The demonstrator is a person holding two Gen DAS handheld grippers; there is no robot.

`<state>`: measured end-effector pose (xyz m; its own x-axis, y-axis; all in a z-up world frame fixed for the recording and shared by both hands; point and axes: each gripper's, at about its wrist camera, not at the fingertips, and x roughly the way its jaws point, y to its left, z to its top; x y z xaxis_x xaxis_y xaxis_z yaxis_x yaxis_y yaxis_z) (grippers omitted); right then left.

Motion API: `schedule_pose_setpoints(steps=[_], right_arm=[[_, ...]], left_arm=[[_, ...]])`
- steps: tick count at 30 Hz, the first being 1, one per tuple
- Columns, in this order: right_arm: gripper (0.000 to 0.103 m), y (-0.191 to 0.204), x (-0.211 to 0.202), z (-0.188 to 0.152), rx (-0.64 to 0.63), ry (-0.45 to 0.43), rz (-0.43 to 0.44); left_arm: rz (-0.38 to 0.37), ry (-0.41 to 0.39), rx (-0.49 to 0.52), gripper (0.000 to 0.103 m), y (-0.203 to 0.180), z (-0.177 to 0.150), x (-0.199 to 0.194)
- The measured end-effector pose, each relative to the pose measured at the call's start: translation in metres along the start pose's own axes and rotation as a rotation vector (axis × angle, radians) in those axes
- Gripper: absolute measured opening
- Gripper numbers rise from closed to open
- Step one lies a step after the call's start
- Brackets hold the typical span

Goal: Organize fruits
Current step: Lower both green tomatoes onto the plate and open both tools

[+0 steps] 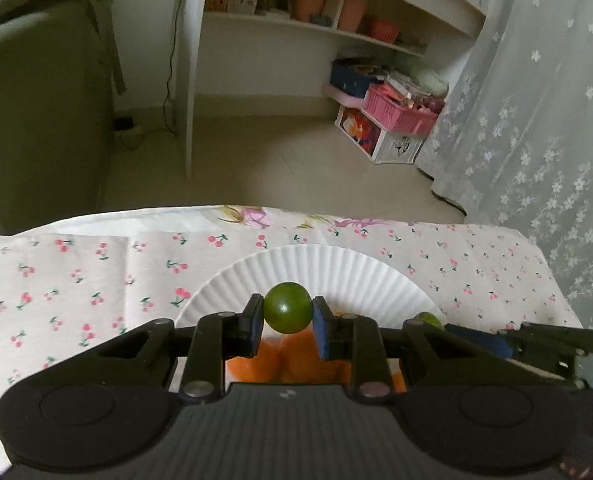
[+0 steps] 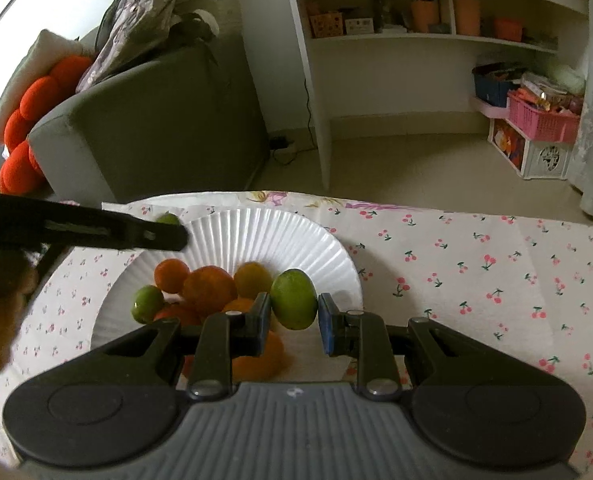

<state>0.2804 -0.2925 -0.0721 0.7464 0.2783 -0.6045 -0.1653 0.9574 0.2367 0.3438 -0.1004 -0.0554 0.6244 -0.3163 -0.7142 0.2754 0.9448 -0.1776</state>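
Observation:
My left gripper (image 1: 288, 318) is shut on a small round dark-green fruit (image 1: 288, 307), held over the near part of a white paper plate (image 1: 304, 264). Orange fruits (image 1: 296, 364) show beneath its fingers. In the right wrist view my right gripper (image 2: 294, 315) is shut on a larger light-green lime (image 2: 294, 300) at the plate's right edge (image 2: 336, 256). On the plate lie several oranges (image 2: 208, 288) and another green lime (image 2: 147, 303). The left gripper (image 2: 164, 234) reaches in from the left with its green fruit (image 2: 168, 219) just showing.
A cherry-print cloth (image 2: 476, 272) covers the table, which ends at a far edge (image 2: 436, 208). Beyond it are the floor, a grey-green sofa (image 2: 156, 128), a white shelf unit (image 2: 416, 36), a pink basket (image 2: 540, 120) and a lace curtain (image 1: 544, 120).

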Motion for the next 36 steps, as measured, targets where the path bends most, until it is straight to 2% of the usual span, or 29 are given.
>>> schedule_pose_setpoints(steps=[3,7,16,19,23,27,30,32,34,36], right_arm=[[0.023,0.003,0.003,0.001,-0.034,0.004,-0.005],[0.023,0.003,0.013,0.002,-0.032,0.025,0.01],[0.024,-0.001,0.02,0.008,-0.015,0.045,0.009],[0.028,-0.001,0.017,0.007,-0.004,0.039,0.001],[0.029,-0.006,0.002,0.005,0.011,0.028,-0.013],[0.03,-0.006,-0.015,0.009,-0.009,0.035,-0.052],[0.04,0.001,-0.032,0.014,-0.019,0.027,-0.066],[0.05,0.011,-0.043,0.014,-0.038,0.025,-0.07],[0.071,0.023,-0.049,0.011,-0.077,0.04,-0.077],[0.074,0.038,-0.054,0.005,-0.147,0.056,-0.086]], left_arm=[[0.02,0.033,0.026,0.0,-0.002,0.004,0.015],[-0.008,0.081,0.018,0.0,-0.002,0.007,0.029],[-0.037,0.09,0.013,0.0,-0.006,0.005,0.029],[-0.048,0.076,-0.002,0.001,-0.004,0.006,0.021],[-0.074,0.045,-0.052,0.009,0.001,0.007,0.001],[-0.068,0.02,-0.119,0.01,0.008,-0.001,-0.027],[-0.035,-0.033,-0.159,0.022,0.011,-0.013,-0.056],[0.015,-0.068,-0.186,0.04,0.013,-0.025,-0.078],[0.054,-0.088,-0.189,0.044,0.016,-0.036,-0.096],[0.098,-0.097,-0.184,0.048,0.018,-0.047,-0.112]])
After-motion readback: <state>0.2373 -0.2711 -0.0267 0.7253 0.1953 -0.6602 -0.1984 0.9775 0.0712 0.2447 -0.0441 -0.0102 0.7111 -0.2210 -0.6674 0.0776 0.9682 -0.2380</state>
